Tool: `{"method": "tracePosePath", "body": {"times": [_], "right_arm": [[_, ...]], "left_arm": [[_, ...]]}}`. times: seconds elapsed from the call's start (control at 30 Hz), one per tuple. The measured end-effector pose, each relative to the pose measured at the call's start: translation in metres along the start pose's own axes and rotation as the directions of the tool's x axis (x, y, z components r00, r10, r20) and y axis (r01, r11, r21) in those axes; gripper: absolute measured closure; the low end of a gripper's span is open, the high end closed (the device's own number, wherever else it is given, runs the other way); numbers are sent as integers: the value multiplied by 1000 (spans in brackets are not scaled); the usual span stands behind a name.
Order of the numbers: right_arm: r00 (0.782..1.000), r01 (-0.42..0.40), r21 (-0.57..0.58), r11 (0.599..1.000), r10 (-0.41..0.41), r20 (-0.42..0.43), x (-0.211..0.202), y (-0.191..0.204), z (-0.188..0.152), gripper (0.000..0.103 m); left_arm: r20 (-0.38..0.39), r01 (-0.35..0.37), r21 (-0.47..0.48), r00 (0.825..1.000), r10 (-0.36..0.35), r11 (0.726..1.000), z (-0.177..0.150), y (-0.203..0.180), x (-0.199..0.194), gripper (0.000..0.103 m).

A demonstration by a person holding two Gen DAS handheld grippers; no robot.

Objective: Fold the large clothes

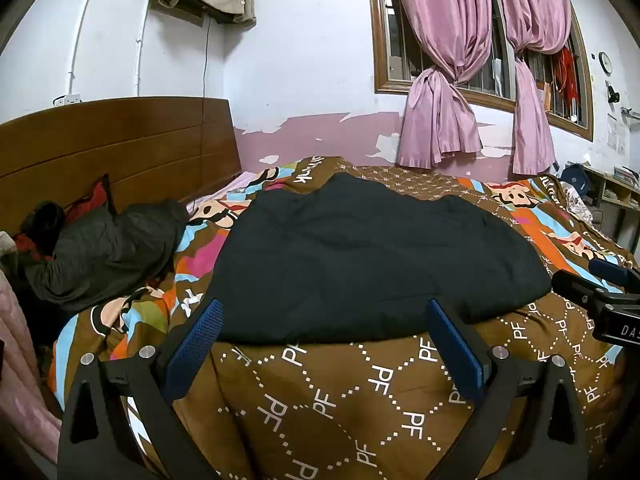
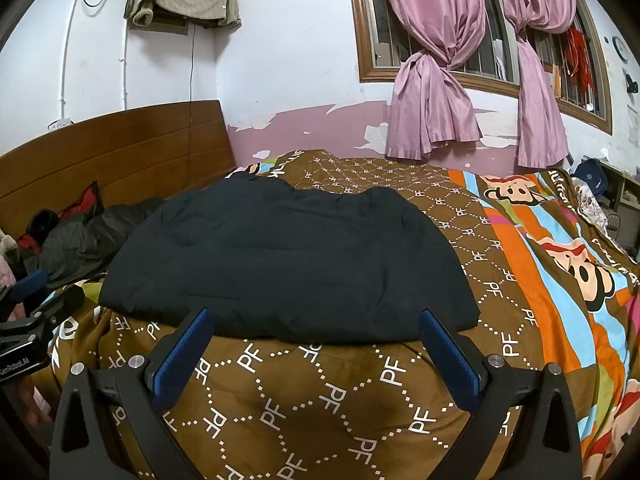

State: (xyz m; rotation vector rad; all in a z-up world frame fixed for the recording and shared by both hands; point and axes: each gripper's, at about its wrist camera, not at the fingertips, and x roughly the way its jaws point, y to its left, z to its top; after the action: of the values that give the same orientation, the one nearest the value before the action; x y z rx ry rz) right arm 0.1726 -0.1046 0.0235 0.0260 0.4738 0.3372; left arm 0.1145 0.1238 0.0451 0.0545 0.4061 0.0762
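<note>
Wide apart, both grippers hover empty before a dark folded garment on a bed.

Beyond the left gripper (image 1: pixel 324 344) and right gripper (image 2: pixel 316 344), the black garment (image 2: pixel 288 256) lies flat on a brown patterned quilt (image 2: pixel 320 392); a wooden headboard (image 1: pixel 112 148), peeling wall (image 1: pixel 312 132) and knotted pink curtains (image 2: pixel 436 92) frame the room.

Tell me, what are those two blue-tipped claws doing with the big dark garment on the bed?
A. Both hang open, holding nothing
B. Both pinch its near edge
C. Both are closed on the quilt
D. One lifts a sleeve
A: the left gripper and right gripper both gape wide, short of the dark garment, which lies flat on the quilt.
</note>
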Motion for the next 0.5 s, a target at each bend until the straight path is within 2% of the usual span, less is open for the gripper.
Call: {"method": "tracePosePath", "body": {"times": [0.5], "right_arm": [[1000, 3, 4, 1000, -3, 2, 0, 0, -1, 0]], "left_arm": [[-5, 3, 3, 1000, -3, 1000, 1, 7, 1, 4]]}}
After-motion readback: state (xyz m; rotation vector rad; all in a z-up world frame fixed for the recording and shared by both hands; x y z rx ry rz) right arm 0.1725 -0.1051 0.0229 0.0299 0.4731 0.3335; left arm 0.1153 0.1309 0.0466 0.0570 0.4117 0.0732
